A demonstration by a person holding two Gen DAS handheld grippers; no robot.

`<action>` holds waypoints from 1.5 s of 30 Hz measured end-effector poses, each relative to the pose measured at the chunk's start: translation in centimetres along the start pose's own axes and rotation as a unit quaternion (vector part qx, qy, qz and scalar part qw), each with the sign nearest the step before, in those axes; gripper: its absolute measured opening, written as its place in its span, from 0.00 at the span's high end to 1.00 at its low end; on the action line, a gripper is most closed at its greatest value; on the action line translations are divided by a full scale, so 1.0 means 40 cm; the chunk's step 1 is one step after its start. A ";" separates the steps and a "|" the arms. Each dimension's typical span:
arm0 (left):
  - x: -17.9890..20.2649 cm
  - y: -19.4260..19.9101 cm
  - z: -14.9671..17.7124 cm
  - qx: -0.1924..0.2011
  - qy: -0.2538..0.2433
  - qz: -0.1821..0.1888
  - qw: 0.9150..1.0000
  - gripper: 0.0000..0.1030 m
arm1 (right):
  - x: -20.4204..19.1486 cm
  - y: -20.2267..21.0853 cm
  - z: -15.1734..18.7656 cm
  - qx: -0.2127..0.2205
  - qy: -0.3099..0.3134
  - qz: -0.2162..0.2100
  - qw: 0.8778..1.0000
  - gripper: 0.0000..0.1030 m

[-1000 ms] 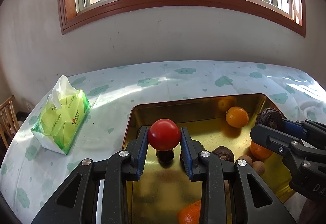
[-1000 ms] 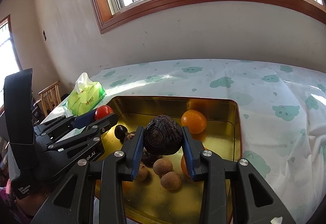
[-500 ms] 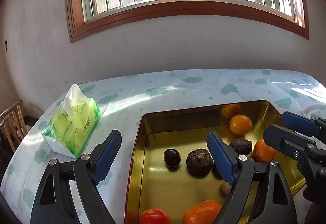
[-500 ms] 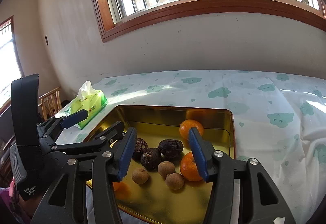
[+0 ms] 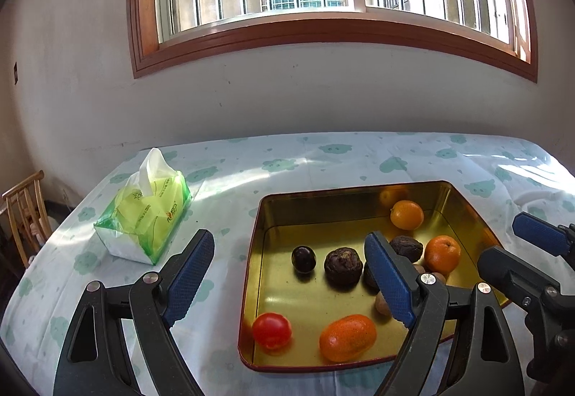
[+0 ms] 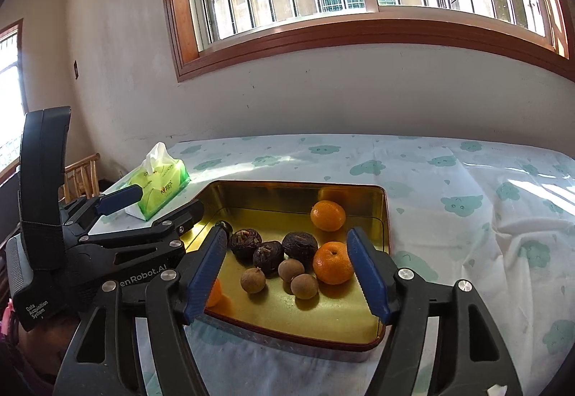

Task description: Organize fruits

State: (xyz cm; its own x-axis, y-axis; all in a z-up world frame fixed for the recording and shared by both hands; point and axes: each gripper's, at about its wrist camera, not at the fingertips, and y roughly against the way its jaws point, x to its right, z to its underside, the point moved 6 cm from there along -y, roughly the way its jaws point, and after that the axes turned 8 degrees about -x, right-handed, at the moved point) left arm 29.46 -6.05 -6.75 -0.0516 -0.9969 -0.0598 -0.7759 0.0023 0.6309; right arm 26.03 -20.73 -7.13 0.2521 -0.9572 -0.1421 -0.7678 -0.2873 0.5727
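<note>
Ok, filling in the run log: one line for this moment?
left gripper: open, empty | right gripper: open, empty | tomato: in gold tray | wrinkled dark fruit: in tray

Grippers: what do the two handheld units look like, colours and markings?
Both are matte black plastic frames with silver screw heads. The left gripper and right gripper carry blue ribbed finger pads. In the right wrist view the left unit's body shows white lettering, partly readable "enRobot.AI" and "Data Acquisition System". No cables visible.
</note>
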 end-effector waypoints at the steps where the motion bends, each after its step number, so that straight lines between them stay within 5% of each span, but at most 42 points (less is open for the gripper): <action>1: -0.004 0.011 0.004 0.002 0.003 0.002 1.000 0.17 | -0.001 0.010 0.005 0.001 0.000 0.002 1.000 0.33; 16: -0.005 0.197 0.084 0.024 -0.002 0.039 0.999 0.09 | -0.056 0.139 0.105 -0.002 0.026 0.018 0.999 0.28; 21: -0.021 0.253 0.100 0.036 0.014 0.041 0.998 0.05 | -0.082 0.175 0.134 0.012 0.039 0.040 0.998 0.19; 45: -0.070 0.460 0.137 0.098 0.034 0.002 0.995 0.01 | -0.173 0.344 0.132 0.079 0.042 0.101 0.991 0.02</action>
State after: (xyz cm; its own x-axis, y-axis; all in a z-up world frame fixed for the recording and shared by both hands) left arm 11.87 -2.76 0.78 -0.0186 -0.9998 -0.0013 -0.8838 0.0158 0.4676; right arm 10.60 -18.25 -2.53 0.1265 -0.9914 0.0336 -0.8884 -0.0982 0.4484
